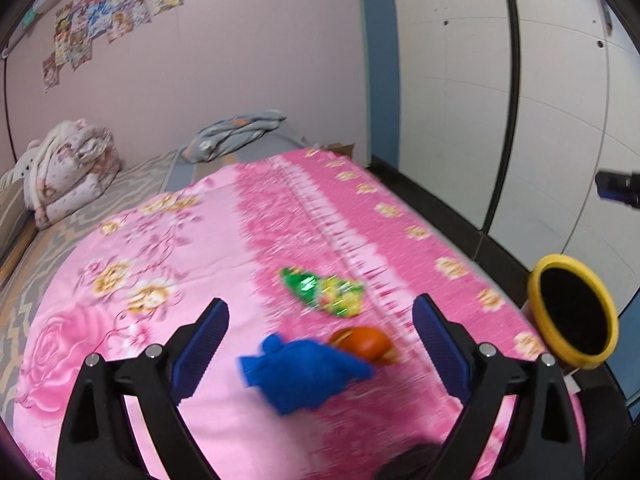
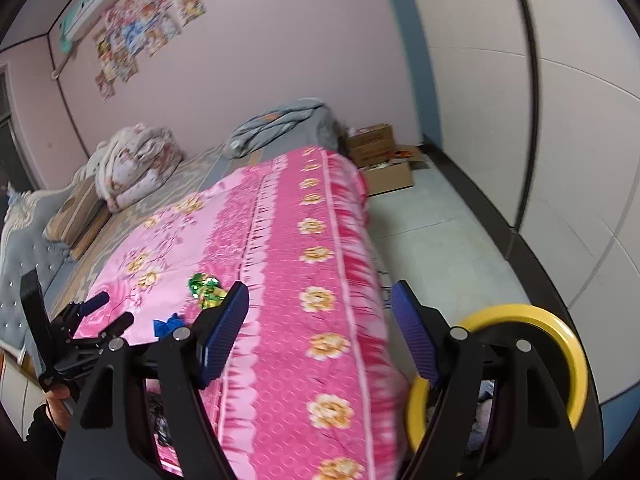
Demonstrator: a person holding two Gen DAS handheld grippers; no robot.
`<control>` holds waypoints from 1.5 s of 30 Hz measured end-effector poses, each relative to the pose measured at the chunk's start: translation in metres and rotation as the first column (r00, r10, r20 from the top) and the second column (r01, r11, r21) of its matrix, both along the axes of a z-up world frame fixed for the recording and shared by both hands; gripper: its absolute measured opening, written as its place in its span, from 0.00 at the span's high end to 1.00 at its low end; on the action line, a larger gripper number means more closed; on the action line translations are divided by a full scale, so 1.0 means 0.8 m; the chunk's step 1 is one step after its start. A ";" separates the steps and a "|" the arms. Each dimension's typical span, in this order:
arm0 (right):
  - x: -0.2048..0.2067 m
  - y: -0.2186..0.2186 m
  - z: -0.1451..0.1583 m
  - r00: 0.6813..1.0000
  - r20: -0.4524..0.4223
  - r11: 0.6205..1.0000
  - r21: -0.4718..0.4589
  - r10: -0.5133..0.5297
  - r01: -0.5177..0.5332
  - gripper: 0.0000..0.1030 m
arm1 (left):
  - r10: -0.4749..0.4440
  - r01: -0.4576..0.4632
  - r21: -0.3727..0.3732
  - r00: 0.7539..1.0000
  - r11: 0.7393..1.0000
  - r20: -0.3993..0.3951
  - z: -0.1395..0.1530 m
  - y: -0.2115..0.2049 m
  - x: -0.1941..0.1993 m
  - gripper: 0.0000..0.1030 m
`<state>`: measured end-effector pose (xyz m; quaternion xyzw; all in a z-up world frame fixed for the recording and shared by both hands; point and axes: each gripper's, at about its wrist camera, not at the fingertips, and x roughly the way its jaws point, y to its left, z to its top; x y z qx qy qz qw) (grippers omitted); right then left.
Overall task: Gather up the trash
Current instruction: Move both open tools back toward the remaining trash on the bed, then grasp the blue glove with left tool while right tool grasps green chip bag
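Observation:
Three pieces of trash lie on the pink floral bedspread (image 1: 140, 248): a crumpled blue piece (image 1: 300, 372), an orange wrapper (image 1: 366, 342) touching it, and a green-and-yellow foil wrapper (image 1: 324, 290) a little farther off. My left gripper (image 1: 320, 320) is open and empty, hovering above the blue piece. A yellow-rimmed bin (image 1: 572, 316) stands off the bed's right edge. My right gripper (image 2: 320, 312) is open and empty above the bed's side, next to the bin (image 2: 560, 344). The right wrist view also shows the foil wrapper (image 2: 206, 288), the blue piece (image 2: 168, 326) and the left gripper (image 2: 108, 312).
A folded floral quilt (image 1: 68, 172) and a grey blanket (image 1: 236, 132) lie at the head of the bed. Cardboard boxes (image 2: 384, 160) sit on the floor past the bed's far corner. A white panelled wall (image 1: 520, 100) runs along the right.

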<state>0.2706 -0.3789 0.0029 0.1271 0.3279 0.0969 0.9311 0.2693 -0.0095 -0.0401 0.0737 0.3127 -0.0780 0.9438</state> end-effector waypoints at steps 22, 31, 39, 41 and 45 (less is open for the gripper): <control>0.185 0.236 -0.106 0.886 -0.245 0.908 -0.048 0.393 -0.416 0.31 | -0.152 0.155 0.001 0.972 0.988 -0.178 -0.106 0.052 0.050 0.13; 0.225 0.312 -0.147 0.826 -0.303 0.841 -0.117 0.476 -0.528 0.31 | -0.217 0.225 0.008 0.946 0.974 -0.240 -0.137 0.035 0.071 0.13; 0.245 0.334 -0.183 0.809 -0.355 0.833 -0.125 0.469 -0.538 0.43 | -0.240 0.247 -0.009 0.933 0.969 -0.270 -0.152 0.026 0.075 0.27; 0.247 0.332 -0.189 0.811 -0.359 0.839 -0.120 0.461 -0.530 0.45 | -0.246 0.250 -0.020 0.931 0.968 -0.271 -0.151 0.027 0.074 0.35; 0.247 0.325 -0.197 0.817 -0.353 0.853 -0.089 0.456 -0.515 0.47 | -0.245 0.244 -0.037 0.929 0.969 -0.278 -0.154 0.029 0.077 0.52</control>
